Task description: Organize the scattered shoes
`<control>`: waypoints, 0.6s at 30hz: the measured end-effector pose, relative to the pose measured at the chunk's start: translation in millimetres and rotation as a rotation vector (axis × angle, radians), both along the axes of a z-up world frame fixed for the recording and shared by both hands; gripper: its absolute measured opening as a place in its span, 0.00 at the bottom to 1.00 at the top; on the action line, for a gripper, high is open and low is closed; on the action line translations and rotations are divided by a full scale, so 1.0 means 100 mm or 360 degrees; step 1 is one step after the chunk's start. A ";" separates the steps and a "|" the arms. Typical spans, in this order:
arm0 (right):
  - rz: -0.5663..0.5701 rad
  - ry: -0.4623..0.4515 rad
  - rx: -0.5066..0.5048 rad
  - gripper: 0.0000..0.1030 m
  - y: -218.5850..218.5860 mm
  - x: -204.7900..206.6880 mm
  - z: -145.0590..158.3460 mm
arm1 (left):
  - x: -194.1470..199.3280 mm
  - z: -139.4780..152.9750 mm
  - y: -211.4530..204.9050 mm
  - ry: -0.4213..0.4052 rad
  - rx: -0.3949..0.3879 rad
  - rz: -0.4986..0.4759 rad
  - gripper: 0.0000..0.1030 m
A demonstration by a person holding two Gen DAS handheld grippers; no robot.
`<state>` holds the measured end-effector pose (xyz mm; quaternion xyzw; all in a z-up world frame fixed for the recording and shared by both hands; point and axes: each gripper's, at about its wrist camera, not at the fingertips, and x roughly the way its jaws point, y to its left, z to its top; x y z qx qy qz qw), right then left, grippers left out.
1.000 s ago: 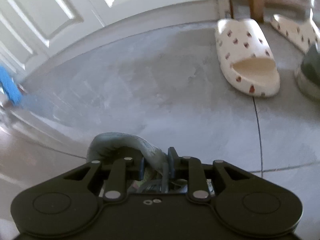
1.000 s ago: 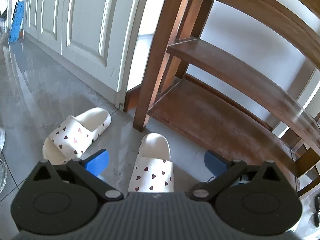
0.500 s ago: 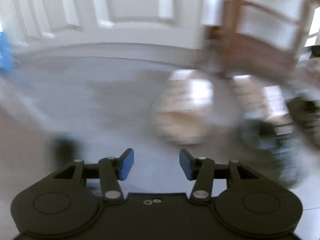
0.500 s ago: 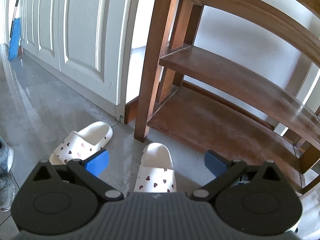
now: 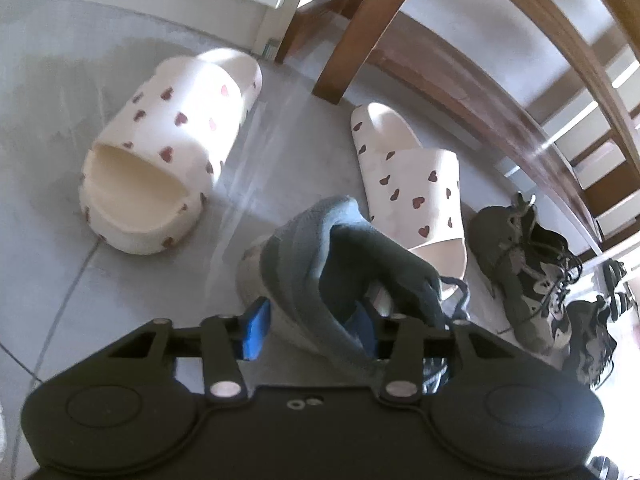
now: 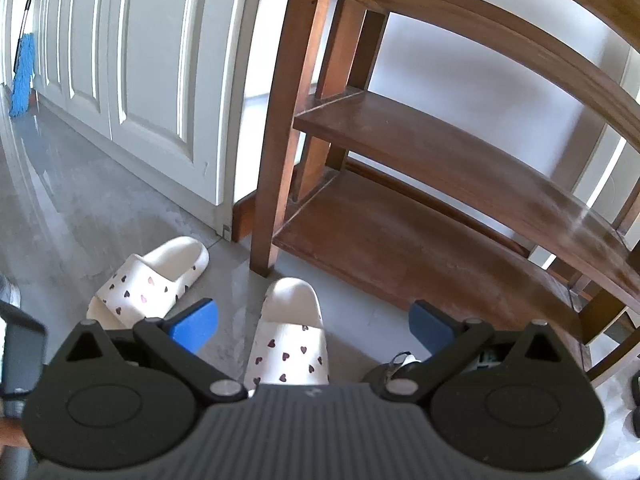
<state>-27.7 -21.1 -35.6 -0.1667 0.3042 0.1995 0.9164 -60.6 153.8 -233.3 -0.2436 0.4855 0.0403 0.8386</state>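
Two slippers (image 6: 286,340) nr rack (image 6: 440,240) edge, floor (image 6: 80,200) btwn.

Bare floor (image 6: 80,208) lies open along the doors (image 6: 152,80). Rack's bottom shelf (image 6: 400,240) bare; its front edge fenced by post (image 6: 276,160), heart slippers (image 5: 412,184) (image 5: 168,148), laced shoes (image 5: 524,264).

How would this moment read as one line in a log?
left gripper: around grey sneaker collar | right gripper: open above heart slipper | shoe rack: bare

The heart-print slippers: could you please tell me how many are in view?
2. One heart-print slipper lies on the floor near the white door; the other lies toes toward the wooden shoe rack. None seems hidden.
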 end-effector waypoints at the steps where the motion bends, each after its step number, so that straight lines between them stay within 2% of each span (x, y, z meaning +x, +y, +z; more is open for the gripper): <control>1: 0.0006 0.0003 -0.0001 1.00 0.01 0.00 -0.01 | 0.00 -0.02 -0.01 -0.0015 0.0014 0.0009 0.27; 6: 0.0037 0.0002 0.0008 1.00 0.04 0.01 -0.03 | -0.08 -0.04 0.05 -0.0008 0.0022 -0.0024 0.22; 10: 0.0056 0.0013 0.0032 1.00 0.07 0.02 -0.04 | -0.31 0.00 0.13 0.0017 0.0106 -0.0117 0.22; 15: 0.0075 0.0019 0.0046 1.00 0.10 0.01 -0.05 | -0.78 0.05 0.49 0.0089 0.0125 -0.0072 0.22; 18: 0.0104 0.0042 0.0065 1.00 0.14 0.01 -0.07 | -0.99 0.11 0.70 0.0127 0.0195 -0.0023 0.22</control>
